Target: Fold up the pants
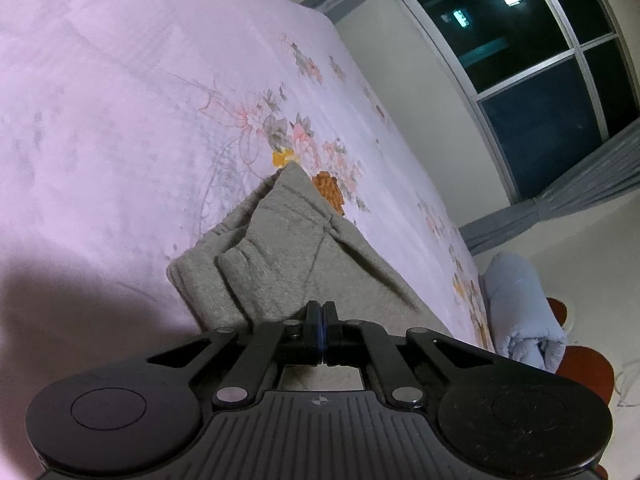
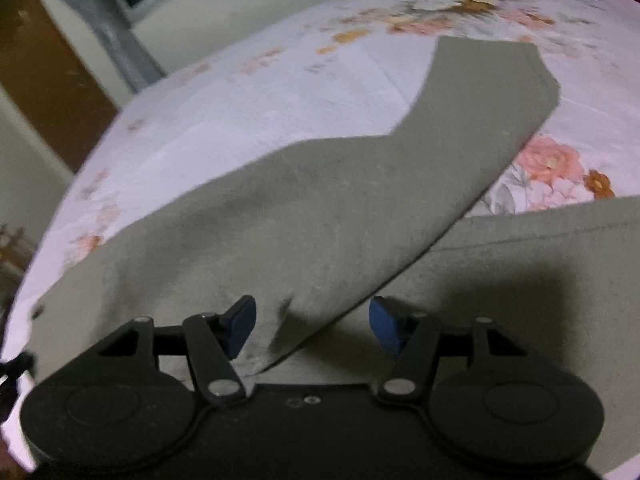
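Pants (image 2: 320, 208) of grey-green knit lie on the bed (image 1: 120, 100), over a pale pink sheet printed with flowers, and the fold looks only partly made. In the right wrist view one leg or flap lies angled across the rest of the cloth, its raw edge running down toward the camera; the view is blurred, so the seams are hard to read. In the left wrist view the ribbed waistband or cuffs show bunched just ahead of the fingers, with creases running off toward a far corner. The left tool (image 1: 322, 312) has its jaws pressed together at the near edge of the cloth; whether fabric is pinched between them I cannot tell. The right tool (image 2: 312, 320) stands about half open, its blue pads either side of the flap's edge and not pressing on it. The step in hand seems to be taking hold for the next fold. That move calls for the right tool to close on the edge before any lift, so both layers come up together.
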The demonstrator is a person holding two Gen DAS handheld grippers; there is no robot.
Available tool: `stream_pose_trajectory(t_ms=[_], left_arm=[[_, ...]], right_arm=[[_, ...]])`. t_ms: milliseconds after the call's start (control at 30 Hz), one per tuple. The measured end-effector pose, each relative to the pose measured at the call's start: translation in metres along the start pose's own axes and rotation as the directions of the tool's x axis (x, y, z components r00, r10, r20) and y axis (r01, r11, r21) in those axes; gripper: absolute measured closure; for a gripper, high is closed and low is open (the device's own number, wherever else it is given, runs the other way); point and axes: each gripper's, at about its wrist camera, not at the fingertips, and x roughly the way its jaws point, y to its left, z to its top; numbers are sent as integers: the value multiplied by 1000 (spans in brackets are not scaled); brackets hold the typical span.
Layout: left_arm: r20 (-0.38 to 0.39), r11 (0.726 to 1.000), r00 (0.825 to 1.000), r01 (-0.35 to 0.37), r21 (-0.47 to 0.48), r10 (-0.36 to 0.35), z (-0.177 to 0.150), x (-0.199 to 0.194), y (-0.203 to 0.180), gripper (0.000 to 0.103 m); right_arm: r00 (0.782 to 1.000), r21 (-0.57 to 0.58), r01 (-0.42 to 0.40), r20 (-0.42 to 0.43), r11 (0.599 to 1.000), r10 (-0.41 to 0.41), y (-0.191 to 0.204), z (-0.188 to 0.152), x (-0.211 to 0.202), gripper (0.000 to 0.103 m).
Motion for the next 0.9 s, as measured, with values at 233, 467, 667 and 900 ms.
stream_pose_trajectory(t_ms=[233, 467, 667, 900], left_arm=[[10, 992, 992, 129, -8, -129, 13, -13, -1, 102], [-36, 999, 998, 47, -21, -48, 10, -21, 7, 102], [32, 997, 998, -45, -60, 47, -5, -24, 16, 102], [21, 996, 996, -82, -42, 83, -1, -11, -1, 88]], right_arm=[[988, 35, -100, 122, 994, 95, -16, -8, -41, 99], [977, 48, -150, 159, 988, 141, -28, -22, -89, 99], [981, 65, -134, 147, 989, 123, -28, -31, -79, 99], [988, 112, -112, 116, 987, 99, -36, -26, -68, 84]])
